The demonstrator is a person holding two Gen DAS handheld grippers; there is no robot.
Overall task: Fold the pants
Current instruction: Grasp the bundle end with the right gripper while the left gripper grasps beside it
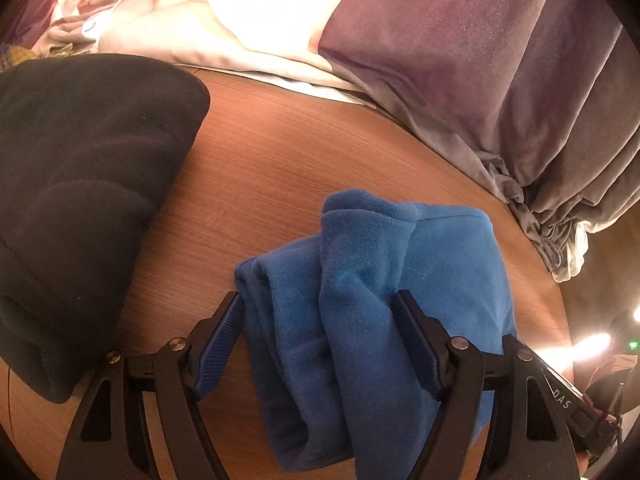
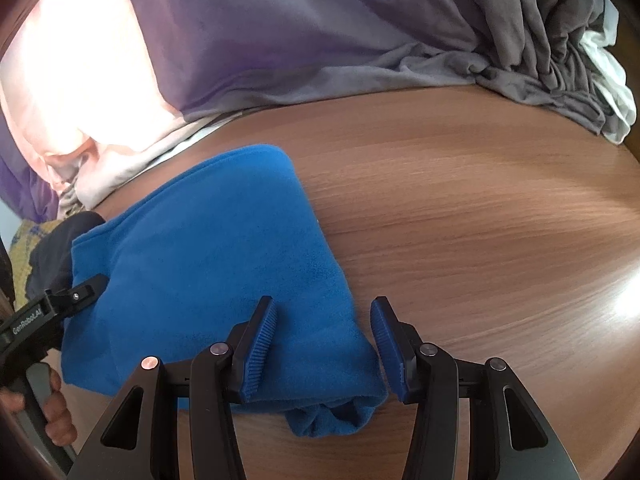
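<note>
folded blue pants (image 2: 208, 264) on wood table (image 2: 480, 220), left gripper (image 1: 320, 344) fingers spread astride its folds, right gripper (image 2: 324, 344) fingers spread over its near corner, "genrobot.ai" on left gripper body, dark garment (image 1: 80, 200) left of pants

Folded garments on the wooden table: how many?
2: blue fleece pants at the near centre between both tools, and a black garment at the left. Others may lie hidden in the bedding behind.
</note>
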